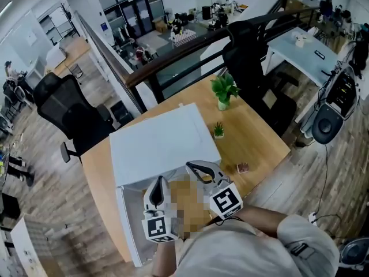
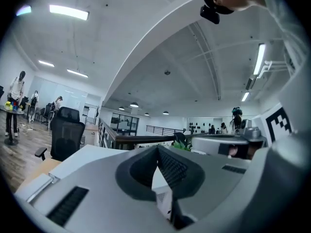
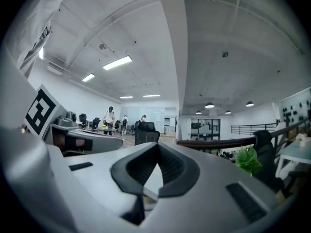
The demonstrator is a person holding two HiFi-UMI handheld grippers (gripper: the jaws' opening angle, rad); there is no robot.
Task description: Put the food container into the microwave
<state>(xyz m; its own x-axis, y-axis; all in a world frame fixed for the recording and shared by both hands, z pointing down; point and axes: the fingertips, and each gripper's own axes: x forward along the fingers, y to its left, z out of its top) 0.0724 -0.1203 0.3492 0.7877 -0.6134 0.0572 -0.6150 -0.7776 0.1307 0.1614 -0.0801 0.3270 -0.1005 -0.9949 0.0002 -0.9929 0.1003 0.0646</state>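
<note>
White boxy microwave (image 1: 161, 143), plain flat top, on wooden table (image 1: 256, 143)

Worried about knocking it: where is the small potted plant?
Head view: the small potted plant stands on the wooden table, just right of the white microwave, with the bigger plant behind it.

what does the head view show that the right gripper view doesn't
Only the head view: the wooden table, the flat top of the white microwave, the small plant and a small item near the table's edge.
Only the right gripper view: the ceiling lights, and a close look along the right tool, jaws together with nothing between them.
Both: the larger potted plant, the left tool and the right tool itself.
</note>
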